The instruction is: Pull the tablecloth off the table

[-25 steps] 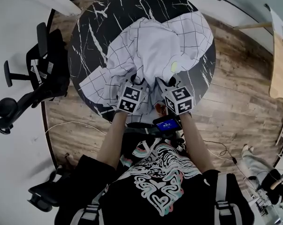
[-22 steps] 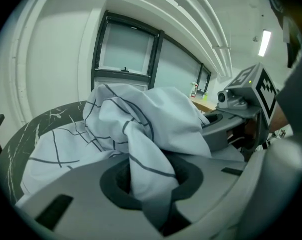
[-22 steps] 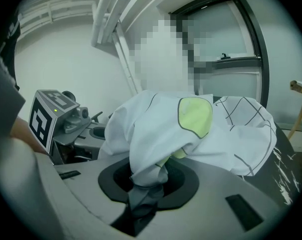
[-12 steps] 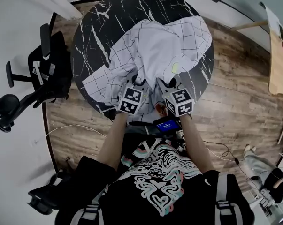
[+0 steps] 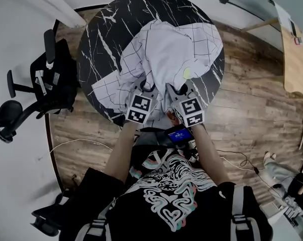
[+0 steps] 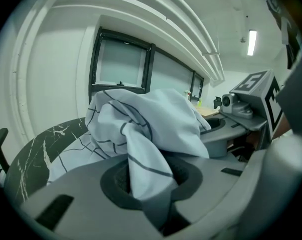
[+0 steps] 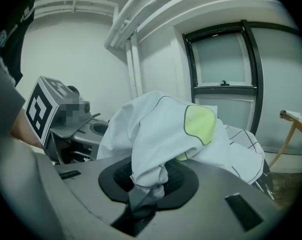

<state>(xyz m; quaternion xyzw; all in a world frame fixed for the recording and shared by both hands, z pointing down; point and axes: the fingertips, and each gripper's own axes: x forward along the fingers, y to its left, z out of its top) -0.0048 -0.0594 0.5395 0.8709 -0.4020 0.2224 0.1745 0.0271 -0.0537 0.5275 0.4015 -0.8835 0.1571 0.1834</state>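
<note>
**A:** Tablecloth (image 5: 166, 59), item one: white, thin dark grid, one yellow-green patch (image 5: 187, 72). Location?

**B:** Heaped from the middle of the round black marbled worktop (image 5: 106, 29) to its near edge. One flat flap lies toward the left edge. The far and left rim are bare.

**A:** Held by?

**B:** Left gripper (image 5: 145, 88): jaws nearly together, pinching a fold of cloth. Right gripper (image 5: 178, 90): likewise, clamped on a gathered fold just beside the patch. The two sit side by side at the near edge.

**A:** Step in hand?

**B:** By my reading, the pull itself, partway (cloth gathered, most of it not yet off the worktop).

**A:** Next move requires?

**B:** Probably a draw toward the person and past the near edge, both grips firm, so the far folds slide clear. The left flap may trail behind.
</note>
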